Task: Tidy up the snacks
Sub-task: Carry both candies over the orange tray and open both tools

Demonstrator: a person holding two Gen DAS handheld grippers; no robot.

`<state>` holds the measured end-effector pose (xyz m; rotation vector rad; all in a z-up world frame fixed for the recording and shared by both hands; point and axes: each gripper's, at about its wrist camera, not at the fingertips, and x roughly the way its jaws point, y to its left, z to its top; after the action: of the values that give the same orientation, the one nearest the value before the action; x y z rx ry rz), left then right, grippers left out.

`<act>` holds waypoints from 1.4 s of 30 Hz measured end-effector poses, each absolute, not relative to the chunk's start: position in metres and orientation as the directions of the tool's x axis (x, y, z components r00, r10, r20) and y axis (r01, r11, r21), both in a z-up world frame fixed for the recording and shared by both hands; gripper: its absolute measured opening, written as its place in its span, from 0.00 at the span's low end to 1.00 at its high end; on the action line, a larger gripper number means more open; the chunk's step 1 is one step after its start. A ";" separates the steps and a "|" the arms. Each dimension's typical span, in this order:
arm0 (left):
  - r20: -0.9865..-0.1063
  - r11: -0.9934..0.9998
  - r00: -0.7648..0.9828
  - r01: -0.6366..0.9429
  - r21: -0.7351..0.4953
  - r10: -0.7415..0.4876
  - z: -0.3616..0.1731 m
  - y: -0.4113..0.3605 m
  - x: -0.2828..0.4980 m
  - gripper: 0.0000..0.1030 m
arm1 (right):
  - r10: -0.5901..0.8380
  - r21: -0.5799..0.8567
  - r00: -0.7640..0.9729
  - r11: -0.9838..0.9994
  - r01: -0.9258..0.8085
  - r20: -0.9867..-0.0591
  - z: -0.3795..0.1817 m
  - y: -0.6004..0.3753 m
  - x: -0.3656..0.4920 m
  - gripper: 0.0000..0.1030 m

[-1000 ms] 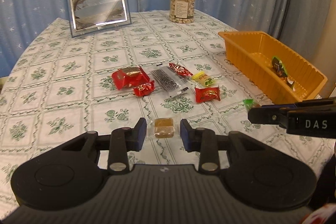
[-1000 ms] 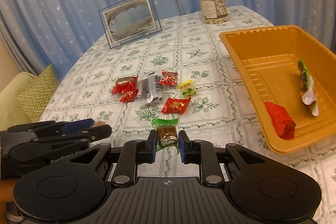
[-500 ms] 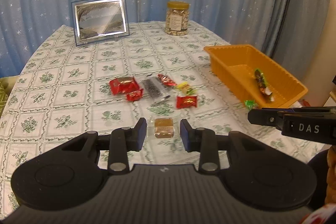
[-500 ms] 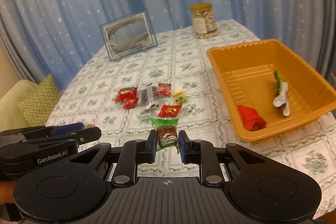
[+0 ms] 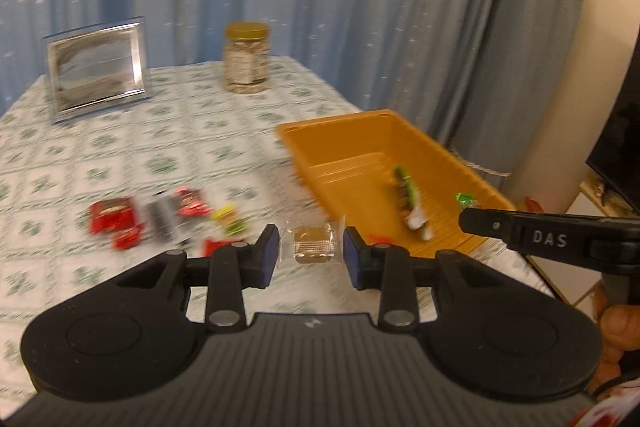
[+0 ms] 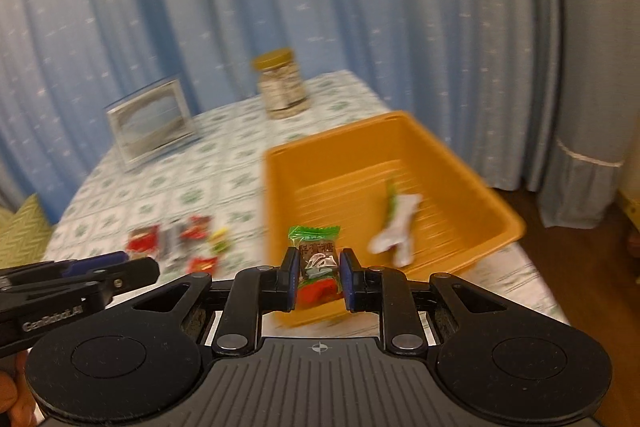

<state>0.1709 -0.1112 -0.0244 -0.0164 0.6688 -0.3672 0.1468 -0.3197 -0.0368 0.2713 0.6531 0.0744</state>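
Observation:
My left gripper (image 5: 311, 251) is shut on a brown snack in a clear wrapper (image 5: 313, 245), held in the air near the orange tray's (image 5: 384, 119) near left corner. My right gripper (image 6: 319, 271) is shut on a green-wrapped candy (image 6: 317, 251), held over the tray's (image 6: 276, 187) near end. The right gripper also shows at the right of the left wrist view (image 5: 560, 239), with the green candy (image 5: 466, 199) at its tip. A green and white wrapper (image 6: 396, 227) and a red snack (image 6: 318, 293) lie in the tray. Several loose snacks (image 5: 152, 219) lie on the tablecloth.
A picture frame (image 5: 96, 71) and a jar with a yellow lid (image 5: 245, 59) stand at the back of the table. Blue curtains hang behind. The table's right edge runs just beyond the tray. A green cushion (image 6: 20, 231) sits left of the table.
Both grippers have lifted and swung right toward the tray, each still holding its snack. The right gripper's candy is now over the tray's near end. Both views are motion blurred.

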 end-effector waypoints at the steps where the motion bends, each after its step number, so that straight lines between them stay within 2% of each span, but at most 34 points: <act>1: -0.603 0.932 0.719 0.339 -0.130 -0.346 -0.025 -0.120 0.176 0.30 | 0.142 0.270 0.794 0.962 0.029 -0.590 -0.038 -0.327 0.151 0.21; 12: -0.618 0.900 0.675 0.415 -0.135 -0.404 -0.051 -0.182 0.224 0.31 | 0.084 0.293 0.796 0.949 0.121 -0.600 -0.051 -0.382 0.178 0.21; 15: -0.616 0.895 0.671 0.426 -0.135 -0.412 -0.058 -0.187 0.229 0.41 | 0.082 0.301 0.789 0.944 0.134 -0.608 -0.056 -0.388 0.178 0.21; 16: -0.616 0.894 0.672 0.428 -0.130 -0.411 -0.060 -0.187 0.230 0.46 | 0.082 0.302 0.788 0.944 0.135 -0.611 -0.058 -0.388 0.179 0.21; 29: -0.626 0.945 0.712 0.296 -0.142 -0.317 -0.055 -0.129 0.209 0.46 | 0.133 0.314 0.788 0.946 0.080 -0.601 -0.056 -0.370 0.191 0.22; 33: -0.623 0.951 0.722 0.277 -0.140 -0.302 -0.052 -0.117 0.203 0.46 | 0.201 0.379 0.795 0.924 0.040 -0.573 -0.055 -0.366 0.197 0.22; 37: -0.622 0.955 0.729 0.267 -0.127 -0.287 -0.049 -0.108 0.196 0.47 | 0.177 0.382 0.804 0.922 0.066 -0.568 -0.050 -0.364 0.195 0.32; 42: -0.623 0.961 0.734 0.244 -0.128 -0.269 -0.045 -0.097 0.182 0.49 | 0.144 0.367 0.808 0.925 0.095 -0.572 -0.039 -0.363 0.181 0.35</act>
<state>0.1820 -0.0974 -0.0454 -0.0380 0.6909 -0.2825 0.1806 -0.3633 -0.0391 0.3952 0.6342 0.0266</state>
